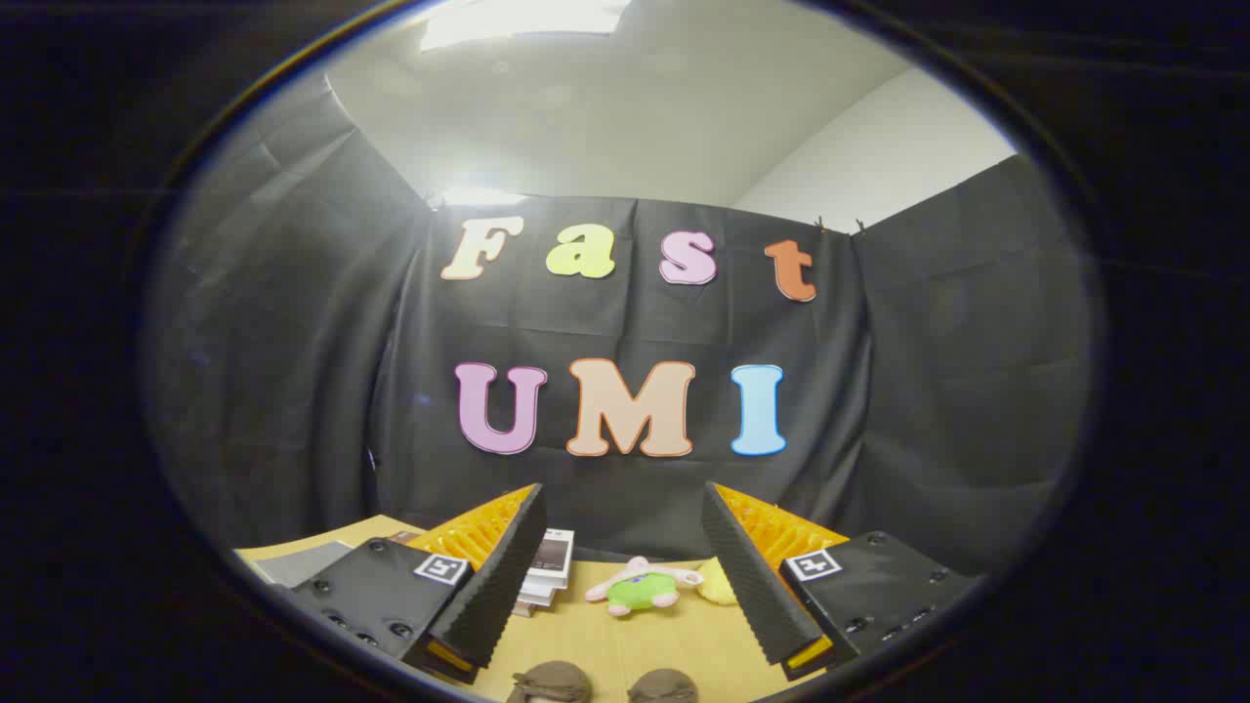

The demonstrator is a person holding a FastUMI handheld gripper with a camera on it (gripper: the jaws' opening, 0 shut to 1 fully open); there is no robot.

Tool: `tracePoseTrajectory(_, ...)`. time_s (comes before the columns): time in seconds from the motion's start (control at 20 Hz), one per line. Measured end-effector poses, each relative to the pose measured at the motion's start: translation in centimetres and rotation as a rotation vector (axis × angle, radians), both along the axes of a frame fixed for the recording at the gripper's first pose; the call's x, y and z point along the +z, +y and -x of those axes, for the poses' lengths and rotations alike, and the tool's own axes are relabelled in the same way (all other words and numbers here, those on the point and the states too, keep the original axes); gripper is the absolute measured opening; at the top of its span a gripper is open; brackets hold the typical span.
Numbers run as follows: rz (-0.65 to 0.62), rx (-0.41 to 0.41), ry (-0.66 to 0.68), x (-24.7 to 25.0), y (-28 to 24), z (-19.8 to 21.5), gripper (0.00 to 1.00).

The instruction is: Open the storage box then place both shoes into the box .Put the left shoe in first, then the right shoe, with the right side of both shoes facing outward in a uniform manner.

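The tops of two brown shoes, one [552, 682] and the other [662, 685], peek up side by side on the wooden table [605, 640], low between my fingers and close to me. My gripper [623, 488] is held high and level with its fingers wide apart and nothing between them. It points over the table toward the booth's back wall. Only the upper edges of the shoes show, so I cannot tell which is the left one.
A green and pink plush toy [642, 588] lies on the table beyond the shoes, with a yellow soft thing [718, 581] beside it. A stack of books [547, 574] sits by the left finger. A flat grey sheet [298, 563] lies further left.
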State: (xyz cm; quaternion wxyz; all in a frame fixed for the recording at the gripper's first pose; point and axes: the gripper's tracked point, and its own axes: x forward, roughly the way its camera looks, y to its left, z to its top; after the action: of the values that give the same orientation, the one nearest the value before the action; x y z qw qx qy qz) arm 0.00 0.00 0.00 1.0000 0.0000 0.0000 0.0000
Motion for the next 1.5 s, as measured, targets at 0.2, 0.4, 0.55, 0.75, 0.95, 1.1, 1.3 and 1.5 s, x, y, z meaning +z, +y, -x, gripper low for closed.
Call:
tracePoseTrajectory(0.2, 0.029, 0.025, -0.019, 0.8, 0.8, 0.0, 1.0)
tracePoseTrajectory(0.4, 0.033, 0.03, -0.035, 1.1, 0.9, 0.3, 1.0)
tracePoseTrajectory(0.55, 0.026, 0.028, -0.03, 0.9, 0.9, 0.1, 1.0)
tracePoseTrajectory(0.75, 0.01, 0.056, -0.009, 0.1, 1.4, 0.2, 1.0)
tracePoseTrajectory(0.95, -0.036, 0.147, 0.009, -0.5, 3.6, 0.8, 1.0)
tracePoseTrajectory(1.1, -0.091, 0.226, 0.062, -2.1, 5.7, 1.2, 1.0)
tracePoseTrajectory(1.3, -0.243, 0.296, 0.175, -4.9, 7.5, 1.6, 1.0)
tracePoseTrajectory(1.5, -0.385, 0.333, 0.315, -8.4, 8.8, 2.0, 1.0)
